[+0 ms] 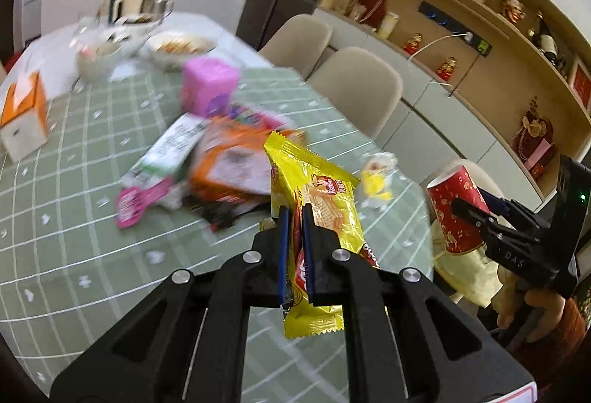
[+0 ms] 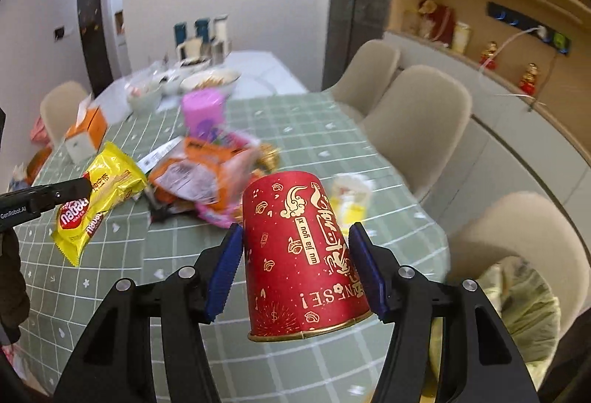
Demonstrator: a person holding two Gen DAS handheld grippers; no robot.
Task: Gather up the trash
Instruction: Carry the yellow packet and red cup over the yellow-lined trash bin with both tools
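Note:
My left gripper (image 1: 293, 214) is shut on a yellow wafer packet (image 1: 314, 203) and holds it above the green checked tablecloth (image 1: 92, 225). The packet also shows in the right wrist view (image 2: 99, 196), at the left. My right gripper (image 2: 295, 244) is shut on an upside-down red paper cup (image 2: 299, 255) with gold print, held above the table's near right edge. The cup also shows in the left wrist view (image 1: 456, 214). A heap of wrappers (image 2: 207, 177) lies in the middle of the table. A small yellow and white wrapper (image 2: 351, 200) lies to its right.
A pink box (image 1: 208, 85) stands behind the heap, an orange tissue box (image 1: 26, 115) at the left, bowls and cups (image 1: 122, 41) at the far end. Beige chairs (image 2: 413, 122) line the right side. A bin with a pale yellow bag (image 2: 524, 310) stands below the cup.

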